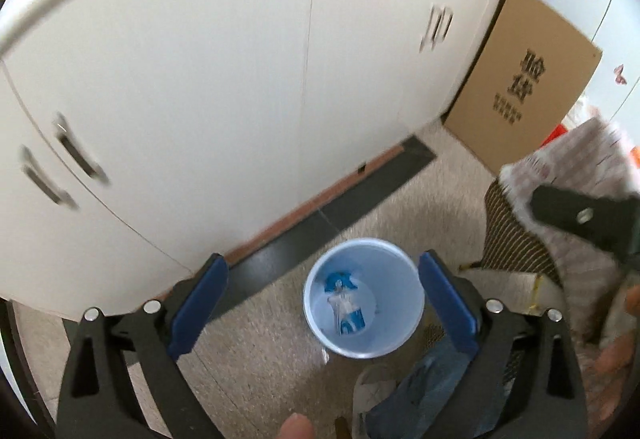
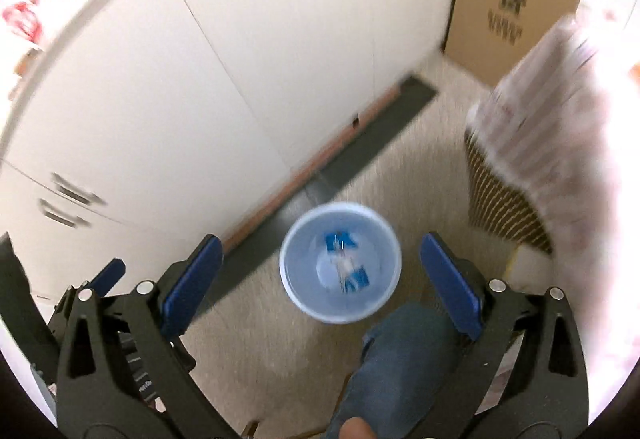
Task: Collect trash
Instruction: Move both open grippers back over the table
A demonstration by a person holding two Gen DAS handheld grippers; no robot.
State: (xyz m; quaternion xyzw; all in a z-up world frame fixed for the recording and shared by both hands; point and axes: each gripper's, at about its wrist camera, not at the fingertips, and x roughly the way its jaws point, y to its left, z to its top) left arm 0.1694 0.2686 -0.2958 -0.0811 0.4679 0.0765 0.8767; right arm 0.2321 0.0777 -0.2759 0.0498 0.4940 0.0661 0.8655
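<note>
A light blue trash bin (image 1: 394, 337) stands on the speckled floor close to the cabinet base. A crumpled blue-and-white wrapper (image 1: 346, 309) lies at its bottom. My left gripper (image 1: 323, 259) hangs well above the bin, open, with nothing between its blue pads (image 1: 200, 303). The right wrist view, which is blurred, shows the same bin (image 2: 298, 279) and wrapper (image 2: 346, 265) from above. My right gripper (image 2: 321, 239) is open and empty too. One black finger of the right gripper shows at the right edge of the left wrist view.
White cabinet doors (image 1: 240, 79) with dark handles fill the back. A cardboard box (image 1: 524, 79) leans at the right, beside a patterned cloth (image 1: 576, 163) over a striped seat. The person's jeans leg (image 2: 400, 367) and a slipper (image 1: 372, 387) are just in front of the bin.
</note>
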